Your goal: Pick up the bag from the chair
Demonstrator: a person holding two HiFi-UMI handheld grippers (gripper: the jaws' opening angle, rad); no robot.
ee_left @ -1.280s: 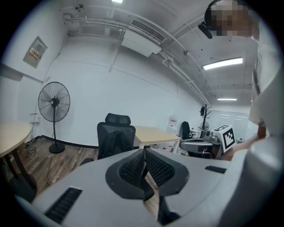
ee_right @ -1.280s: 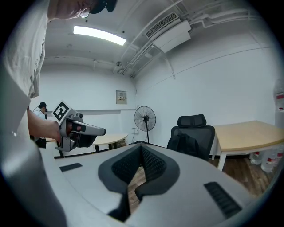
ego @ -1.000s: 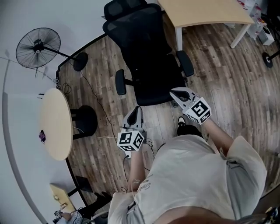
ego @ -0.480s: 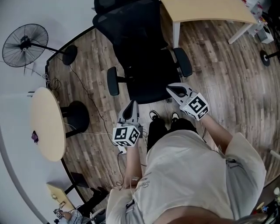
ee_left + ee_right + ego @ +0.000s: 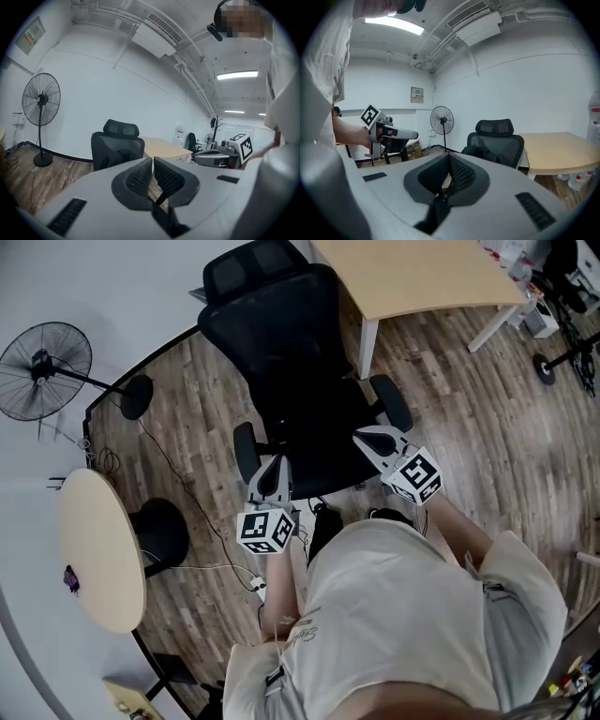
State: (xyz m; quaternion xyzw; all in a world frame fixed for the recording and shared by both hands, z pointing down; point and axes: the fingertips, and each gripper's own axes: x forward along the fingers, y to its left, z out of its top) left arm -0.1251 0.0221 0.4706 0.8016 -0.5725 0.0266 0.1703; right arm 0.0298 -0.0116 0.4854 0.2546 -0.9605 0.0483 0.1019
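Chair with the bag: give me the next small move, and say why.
Probably open the right hand-held gripper: its jaws are together with nothing between them, and the dark bag on the chair seat lies ahead of it, untouched.

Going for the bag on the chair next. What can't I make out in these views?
Bag: in the head view it is black on the black chair, outline lost; in the right gripper view only a dark lump, handles too small.
Chair seat: in the left gripper view, hidden behind the left gripper's own body.
Purple thing on the round table: head view, too small to name.
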